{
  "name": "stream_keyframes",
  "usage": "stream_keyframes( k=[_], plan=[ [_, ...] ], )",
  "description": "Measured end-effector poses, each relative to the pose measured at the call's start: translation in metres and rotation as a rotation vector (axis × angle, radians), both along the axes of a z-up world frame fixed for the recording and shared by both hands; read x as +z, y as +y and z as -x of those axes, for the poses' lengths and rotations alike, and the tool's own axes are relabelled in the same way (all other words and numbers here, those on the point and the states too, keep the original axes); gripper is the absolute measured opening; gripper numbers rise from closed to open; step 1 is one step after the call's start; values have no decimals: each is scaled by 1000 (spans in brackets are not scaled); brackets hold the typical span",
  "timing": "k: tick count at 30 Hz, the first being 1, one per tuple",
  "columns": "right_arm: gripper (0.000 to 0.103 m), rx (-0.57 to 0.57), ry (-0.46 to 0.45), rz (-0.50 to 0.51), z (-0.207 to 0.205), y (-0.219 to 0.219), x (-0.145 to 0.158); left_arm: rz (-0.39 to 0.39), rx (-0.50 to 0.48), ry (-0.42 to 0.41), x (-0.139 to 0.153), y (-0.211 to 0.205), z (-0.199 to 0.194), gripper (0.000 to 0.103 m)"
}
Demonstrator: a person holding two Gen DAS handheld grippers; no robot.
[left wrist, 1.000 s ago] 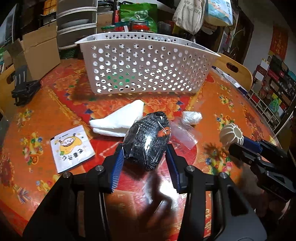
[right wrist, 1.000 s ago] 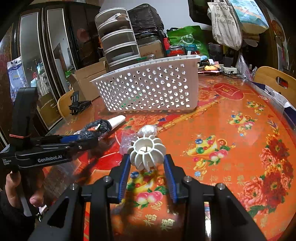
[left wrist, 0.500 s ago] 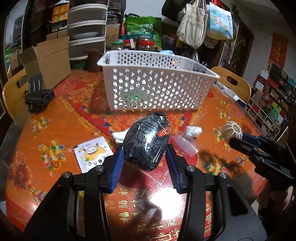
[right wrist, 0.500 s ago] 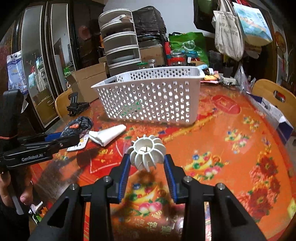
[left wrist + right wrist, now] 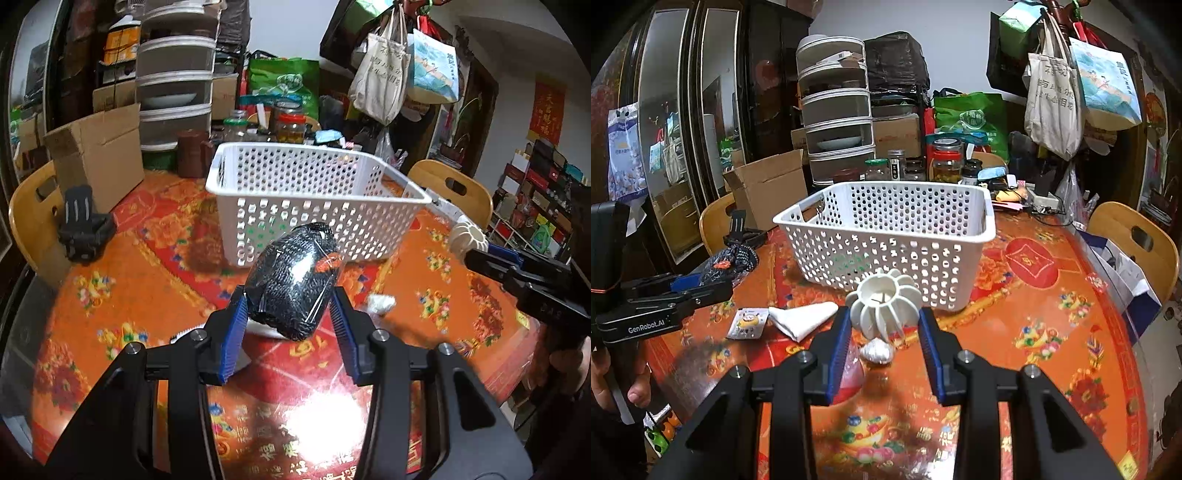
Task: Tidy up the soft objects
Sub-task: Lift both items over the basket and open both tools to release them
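My left gripper (image 5: 290, 308) is shut on a black knitted bundle in clear wrap (image 5: 293, 280), held above the table in front of the white perforated basket (image 5: 314, 206). My right gripper (image 5: 884, 326) is shut on a white ribbed foam ball (image 5: 884, 308), held above the table near the basket's front wall (image 5: 886, 254). In the left wrist view the right gripper (image 5: 469, 247) shows at the right with the ball (image 5: 468, 238). In the right wrist view the left gripper (image 5: 713, 280) shows at the left with the bundle (image 5: 729, 260).
On the orange patterned table lie a folded white cloth (image 5: 803, 319), a small printed sachet (image 5: 748, 323), a small white wrapped lump (image 5: 876, 350) and a clear plastic bag (image 5: 849, 373). A cardboard box (image 5: 98, 153), a black clamp (image 5: 83, 229), jars and wooden chairs (image 5: 452, 190) ring the table.
Both grippers have risen with their loads and now look down over the basket's rim. The cloth and sachet have dropped out of sight under the left gripper.
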State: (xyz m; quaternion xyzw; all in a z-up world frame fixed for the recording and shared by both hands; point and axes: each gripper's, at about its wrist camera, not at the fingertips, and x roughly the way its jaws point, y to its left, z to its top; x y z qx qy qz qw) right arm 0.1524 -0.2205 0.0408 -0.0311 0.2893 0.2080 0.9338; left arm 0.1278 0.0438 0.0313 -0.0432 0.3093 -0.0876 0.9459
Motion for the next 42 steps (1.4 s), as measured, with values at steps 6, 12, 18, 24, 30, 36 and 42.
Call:
stream_keyframes(
  k=[6,12,18,24,30,36,42],
  plan=[
    [36,-1,-10,35,-22,5,25,-19,-21,-16,23,-4,-19,42],
    [36,17,18,52,-45,14,32,-57,-26,-22,36,-12,-41,42],
    [36,17,42,45,-71,18,38,-102,-26,-37,56,-23,-68,42],
    [36,15,124,-15,-109,18,41,-111,-26,-17,72,-32,-103,42],
    [36,-18,207,21,-152,22,33,-117,-24,92,73,-40,-164,42],
    [36,-49,323,86,-196,33,9,-143,-41,239,48,-57,-227,42],
    [37,-63,399,134,-226,42,-9,-139,-17,348,17,-55,-264,43]
  ],
)
